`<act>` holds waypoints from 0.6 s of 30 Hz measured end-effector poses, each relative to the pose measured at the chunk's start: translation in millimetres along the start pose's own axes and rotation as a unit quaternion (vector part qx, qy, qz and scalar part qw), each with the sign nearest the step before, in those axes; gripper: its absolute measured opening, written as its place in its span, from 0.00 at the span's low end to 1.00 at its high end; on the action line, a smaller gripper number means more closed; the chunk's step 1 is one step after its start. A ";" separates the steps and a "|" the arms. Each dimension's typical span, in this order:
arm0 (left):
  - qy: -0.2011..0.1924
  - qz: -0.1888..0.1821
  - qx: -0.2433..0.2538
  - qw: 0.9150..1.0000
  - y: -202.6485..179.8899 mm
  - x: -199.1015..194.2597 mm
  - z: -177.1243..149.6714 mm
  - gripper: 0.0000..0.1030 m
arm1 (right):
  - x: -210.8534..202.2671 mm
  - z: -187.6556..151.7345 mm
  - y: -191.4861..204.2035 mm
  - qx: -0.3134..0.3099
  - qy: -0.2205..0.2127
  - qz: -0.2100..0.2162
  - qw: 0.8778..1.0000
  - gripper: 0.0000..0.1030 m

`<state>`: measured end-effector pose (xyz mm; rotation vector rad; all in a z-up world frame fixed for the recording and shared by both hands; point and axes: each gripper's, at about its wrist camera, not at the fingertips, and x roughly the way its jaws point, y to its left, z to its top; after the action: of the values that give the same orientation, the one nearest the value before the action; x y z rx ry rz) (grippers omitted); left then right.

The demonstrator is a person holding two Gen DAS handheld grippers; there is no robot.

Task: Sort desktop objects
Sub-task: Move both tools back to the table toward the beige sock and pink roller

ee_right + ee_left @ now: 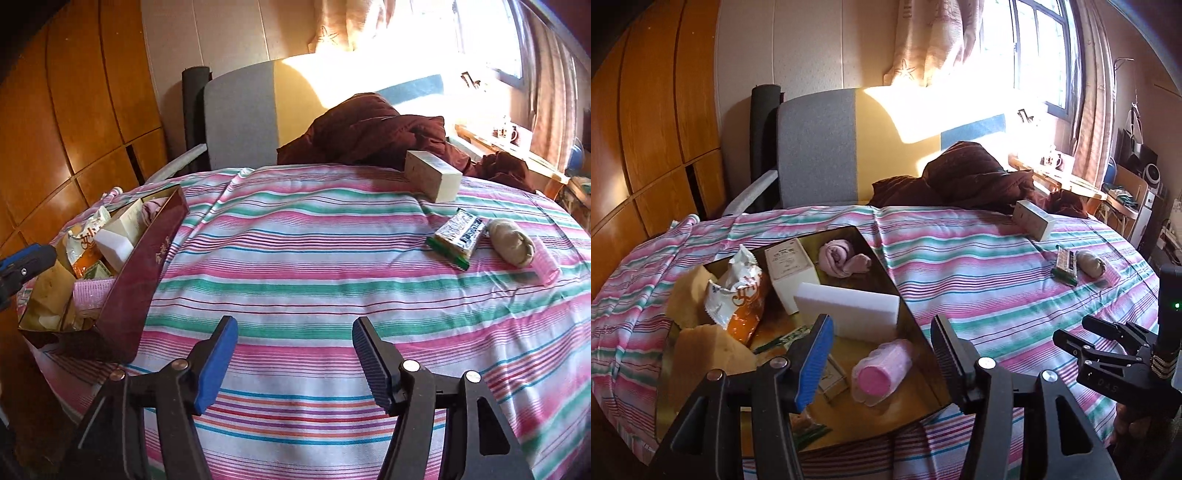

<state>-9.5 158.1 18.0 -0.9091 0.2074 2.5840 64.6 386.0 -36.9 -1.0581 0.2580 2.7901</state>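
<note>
- The left gripper (882, 332) hung over the near end of the dark box (886, 266), its 2 jaws parted and gripping nothing.
- Just below its jaws a pink roller (881, 373) lay on its side in the box; just beyond them stood a white foam block (849, 308).
- Further in lay a cream carton (790, 273), a rolled pink cloth (842, 258), and, to the left, an orange snack bag (738, 295).
- The right gripper (295, 339) was released too, its jaws apart over bare striped cloth (295, 258), the box well to its left.
- Far ahead to its right lay a green-edged packet (456, 238), a beige roll (511, 245) touching a second pink roller (546, 264), and a pale carton (432, 177) beyond them.
</note>
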 end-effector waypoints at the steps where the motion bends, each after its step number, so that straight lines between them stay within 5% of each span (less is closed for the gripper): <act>1: 0.003 -0.001 0.006 1.000 -7.0 3.2 2.1 0.54 | -0.8 -0.6 -3.7 0.002 -0.001 -0.007 1.000 0.64; 9: 0.043 -0.065 0.077 0.994 -85.9 43.9 19.7 0.54 | -13.6 -6.5 -43.3 0.023 -0.017 -0.068 0.997 0.68; 18: 0.069 -0.126 0.157 0.977 -184.2 88.2 30.7 0.54 | -42.8 -21.8 -129.7 0.124 -0.036 -0.150 0.980 0.69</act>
<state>-14.3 361.9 -15.2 -0.9301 0.4912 2.1788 135.7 504.6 -38.5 -0.8570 0.3907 2.4444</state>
